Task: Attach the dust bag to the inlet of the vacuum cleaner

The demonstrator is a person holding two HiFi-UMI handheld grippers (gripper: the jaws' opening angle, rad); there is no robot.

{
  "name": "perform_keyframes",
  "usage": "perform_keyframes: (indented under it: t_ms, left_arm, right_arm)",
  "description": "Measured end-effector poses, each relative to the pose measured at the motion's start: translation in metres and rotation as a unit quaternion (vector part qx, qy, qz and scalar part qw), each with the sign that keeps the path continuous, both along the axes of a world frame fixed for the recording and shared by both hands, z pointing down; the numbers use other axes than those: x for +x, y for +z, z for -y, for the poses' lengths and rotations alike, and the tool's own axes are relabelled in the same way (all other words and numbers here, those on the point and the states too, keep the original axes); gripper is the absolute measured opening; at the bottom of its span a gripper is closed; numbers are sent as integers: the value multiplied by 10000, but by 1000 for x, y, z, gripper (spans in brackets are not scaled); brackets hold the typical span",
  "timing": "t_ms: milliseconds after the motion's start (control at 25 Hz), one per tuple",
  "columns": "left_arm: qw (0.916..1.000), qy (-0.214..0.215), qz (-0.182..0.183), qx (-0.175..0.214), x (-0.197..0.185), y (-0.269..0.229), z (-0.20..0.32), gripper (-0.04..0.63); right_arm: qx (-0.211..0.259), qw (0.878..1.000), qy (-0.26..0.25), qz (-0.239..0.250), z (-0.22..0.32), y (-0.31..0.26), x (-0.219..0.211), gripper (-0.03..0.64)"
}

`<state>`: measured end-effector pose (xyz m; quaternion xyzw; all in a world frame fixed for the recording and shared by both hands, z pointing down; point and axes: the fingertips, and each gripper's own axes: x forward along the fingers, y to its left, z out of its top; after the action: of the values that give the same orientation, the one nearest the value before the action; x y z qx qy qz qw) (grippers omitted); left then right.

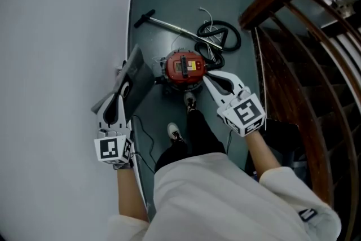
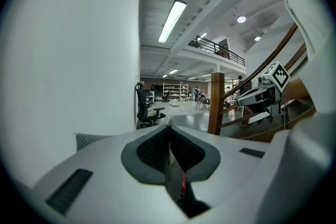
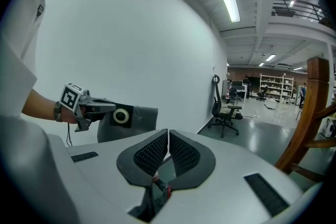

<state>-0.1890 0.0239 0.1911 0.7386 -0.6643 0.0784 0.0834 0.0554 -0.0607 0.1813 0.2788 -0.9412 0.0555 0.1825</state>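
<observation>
The red vacuum cleaner (image 1: 183,68) stands on the floor below me, just ahead of my feet. My left gripper (image 1: 124,88) is shut on the grey dust bag (image 1: 137,77), held flat beside the white wall, to the left of the vacuum. In the right gripper view the bag (image 3: 140,119) shows its black collar with a white-ringed hole (image 3: 122,116), pinched by the left gripper (image 3: 111,108). From the left gripper (image 2: 169,131) itself, only a thin edge of the bag shows between the pads. My right gripper (image 1: 210,79) (image 3: 168,136) is shut and empty, beside the vacuum's right side.
A white wall (image 1: 56,36) fills the left. A wooden stair railing (image 1: 293,48) runs along the right. The black hose (image 1: 221,35) and metal wand (image 1: 169,25) lie on the floor behind the vacuum. An office chair (image 3: 224,110) stands further off. A thin cable (image 1: 144,138) trails by the wall.
</observation>
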Motion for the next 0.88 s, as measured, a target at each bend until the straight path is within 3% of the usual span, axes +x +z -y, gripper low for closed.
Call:
perform_keyframes:
  t_ms: [880]
  left_arm:
    - [9973,-504,-267,-456,-26,143,64,21]
  right_arm:
    - [-1189,9919,21,-440,74,181,-25,31]
